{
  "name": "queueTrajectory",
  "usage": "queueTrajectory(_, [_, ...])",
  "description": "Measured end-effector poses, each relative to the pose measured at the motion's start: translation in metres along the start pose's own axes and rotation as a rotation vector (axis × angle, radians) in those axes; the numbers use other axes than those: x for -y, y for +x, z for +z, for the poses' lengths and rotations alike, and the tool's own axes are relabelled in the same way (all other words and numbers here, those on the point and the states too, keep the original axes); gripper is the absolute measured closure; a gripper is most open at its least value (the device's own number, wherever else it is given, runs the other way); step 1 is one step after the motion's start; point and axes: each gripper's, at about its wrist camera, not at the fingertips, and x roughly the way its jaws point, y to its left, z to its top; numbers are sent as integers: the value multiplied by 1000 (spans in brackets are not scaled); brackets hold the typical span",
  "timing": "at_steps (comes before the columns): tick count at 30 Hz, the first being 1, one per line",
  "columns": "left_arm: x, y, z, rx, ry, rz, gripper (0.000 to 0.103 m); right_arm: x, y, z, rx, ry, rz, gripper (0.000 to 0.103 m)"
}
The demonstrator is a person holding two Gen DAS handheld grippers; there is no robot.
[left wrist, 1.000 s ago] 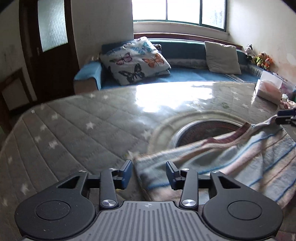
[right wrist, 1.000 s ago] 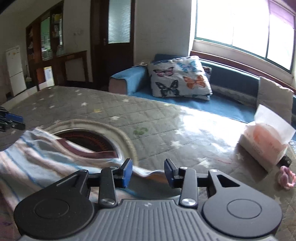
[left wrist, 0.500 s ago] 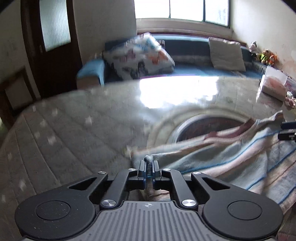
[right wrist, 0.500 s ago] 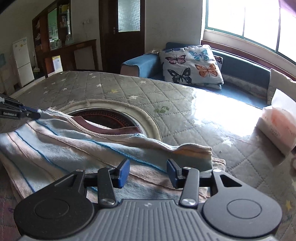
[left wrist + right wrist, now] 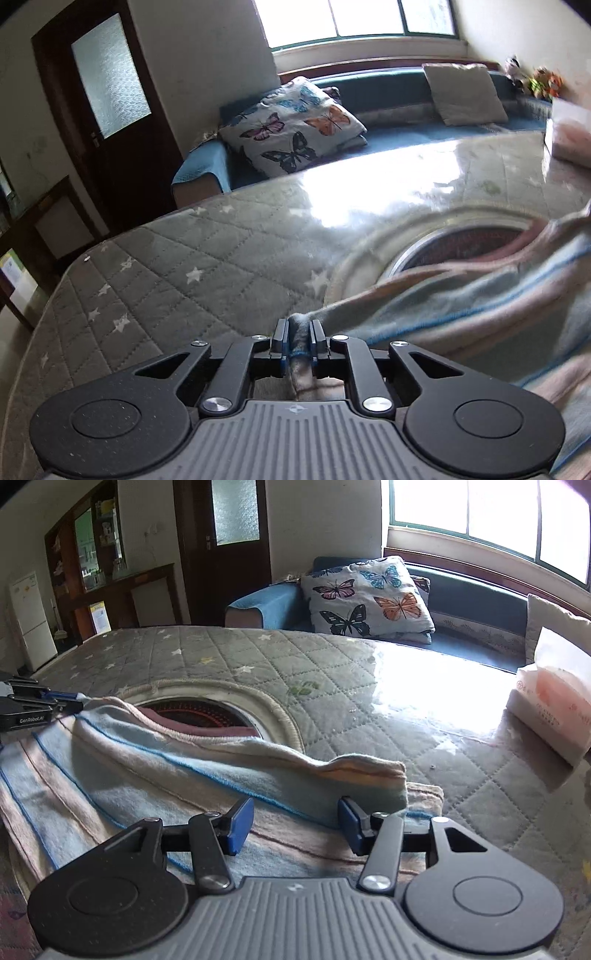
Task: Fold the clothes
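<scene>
left gripper (image 5: pixel 298 341) clamped on striped garment (image 5: pixel 155 771) corner | housing reads "GenRobot.AI" | right gripper (image 5: pixel 295 825) jaws apart above garment | tissue pack (image 5: pixel 550 705) print illegible

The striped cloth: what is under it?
Under the striped cloth lie the quilted table cover and part of its round dark opening; the rest of the opening is hidden.

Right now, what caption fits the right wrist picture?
Right gripper, fingers open, above the striped cloth on the quilted table.
</scene>
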Motion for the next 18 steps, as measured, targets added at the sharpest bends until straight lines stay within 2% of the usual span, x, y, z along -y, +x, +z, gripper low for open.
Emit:
queueTrajectory(2, [1,-9,7,17,-8,0,89,2,-2,4,7,15,9,53])
queueTrajectory(4, [5,-17,15,27,-8,-40,89,3,-1,7,10,38,25,55])
queueTrajectory(5, [11,-20,18,22,0,-60,89,3,0,8,7,46,33,59])
queueTrajectory(6, [17,-20,21,12,12,-79,89,3,2,9,4,49,36,67])
queueTrajectory(7, [24,-19,24,-1,22,-97,89,2,4,10,0,53,36,69])
queueTrajectory(12, [50,-2,30,-43,39,-204,90,1,18,18,4,69,26,72])
queueTrajectory(15, [60,16,33,-73,33,-211,90,3,26,22,10,87,16,72])
queueTrajectory(18, [63,27,34,-69,20,-181,89,4,34,22,19,91,-10,71])
